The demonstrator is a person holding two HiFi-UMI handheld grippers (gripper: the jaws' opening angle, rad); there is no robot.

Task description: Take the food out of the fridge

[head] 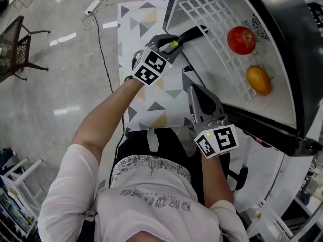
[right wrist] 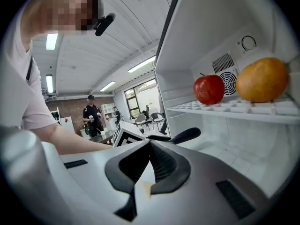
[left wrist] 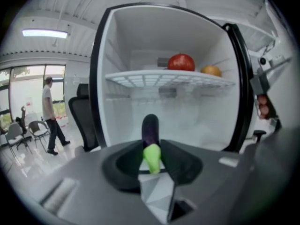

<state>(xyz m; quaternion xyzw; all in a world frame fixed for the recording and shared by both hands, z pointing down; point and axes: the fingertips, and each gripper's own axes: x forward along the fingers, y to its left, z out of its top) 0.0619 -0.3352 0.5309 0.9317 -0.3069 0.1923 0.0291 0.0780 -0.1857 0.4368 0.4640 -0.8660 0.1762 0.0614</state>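
Head view looks down past a triangle-patterned table (head: 144, 19) into the open fridge (head: 262, 129). A red apple (head: 241, 40) and an orange fruit (head: 259, 79) sit on its white wire shelf (head: 212, 19), apart from each other. The left gripper (head: 174, 44) is clenched on an eggplant (head: 191, 33) at its green stem end. The right gripper (head: 194, 91), just beside the fridge's front, has its jaws pressed together on nothing. From above the shelf covers the lower compartment. Left gripper view shows that bare white space, with the eggplant held lower than the shelf, and a person (left wrist: 49, 116) walking near an office chair (left wrist: 82, 118). Right gripper view catches the eggplant's dark body side-on.
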